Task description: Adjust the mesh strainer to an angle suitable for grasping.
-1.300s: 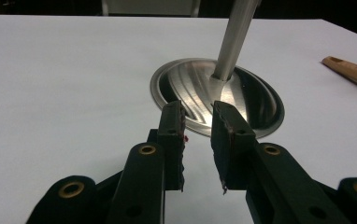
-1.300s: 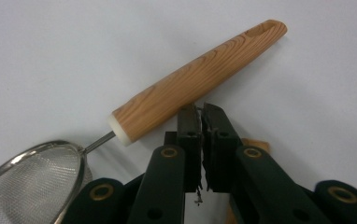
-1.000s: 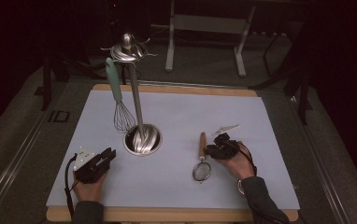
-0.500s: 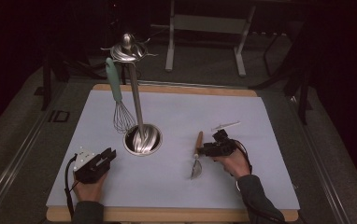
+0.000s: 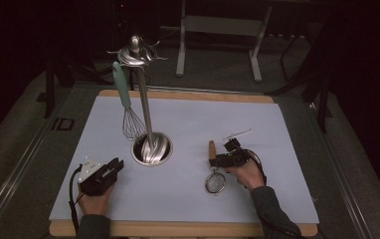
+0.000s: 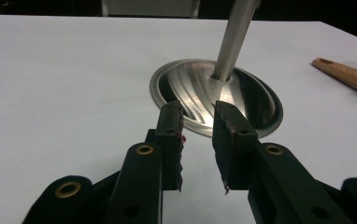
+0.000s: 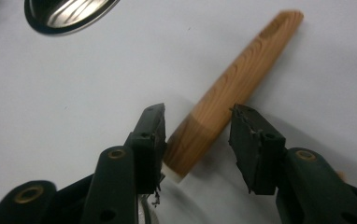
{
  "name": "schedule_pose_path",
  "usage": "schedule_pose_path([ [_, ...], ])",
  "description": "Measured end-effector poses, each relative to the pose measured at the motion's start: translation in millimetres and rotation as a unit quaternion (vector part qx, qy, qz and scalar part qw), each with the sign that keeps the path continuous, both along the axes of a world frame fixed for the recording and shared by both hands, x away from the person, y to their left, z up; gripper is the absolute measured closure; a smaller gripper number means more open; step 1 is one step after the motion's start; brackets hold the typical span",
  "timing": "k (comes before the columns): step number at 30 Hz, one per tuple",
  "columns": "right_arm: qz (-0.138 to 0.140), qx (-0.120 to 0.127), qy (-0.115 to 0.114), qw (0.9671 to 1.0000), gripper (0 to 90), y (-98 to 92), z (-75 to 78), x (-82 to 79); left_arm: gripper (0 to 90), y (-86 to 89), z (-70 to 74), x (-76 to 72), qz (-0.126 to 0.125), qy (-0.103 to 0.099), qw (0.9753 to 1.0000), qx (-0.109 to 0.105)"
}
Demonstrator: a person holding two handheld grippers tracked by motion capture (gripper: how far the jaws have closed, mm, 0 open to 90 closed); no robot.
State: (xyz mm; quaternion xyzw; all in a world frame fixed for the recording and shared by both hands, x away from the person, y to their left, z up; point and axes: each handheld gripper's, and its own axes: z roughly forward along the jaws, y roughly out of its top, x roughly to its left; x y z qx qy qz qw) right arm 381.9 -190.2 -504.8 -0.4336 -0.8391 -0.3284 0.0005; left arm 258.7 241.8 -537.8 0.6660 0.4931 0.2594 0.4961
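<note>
White table mat [image 5: 277, 129] under dim light; lower right, my right gripper [image 7: 197, 128] straddles the strainer [image 5: 214, 172], jaws apart around its stiff wooden handle (light, grippy). Left gripper [image 6: 197, 126] empty, slightly open.

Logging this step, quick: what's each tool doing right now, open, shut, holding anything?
Left tool: open, empty, aimed at the stand base.
Right tool: open, jaws straddling the strainer's wooden handle, not clamped on it.
</note>
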Motion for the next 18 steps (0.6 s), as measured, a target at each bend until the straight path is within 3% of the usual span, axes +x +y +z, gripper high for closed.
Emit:
schedule_pose_path([
  [10,0.029,-0.022,0.040,0.9985,60.5,24.7,-0.2,6.7,72.6,0.8,0.1,-0.3,0.002,-0.002,1.0000,-0.004],
  [18,0.038,-0.041,0.081,0.9952,65.2,48.8,-2.4,10.4,72.6,1.4,0.0,-0.4,0.002,-0.002,1.0000,-0.007],
])
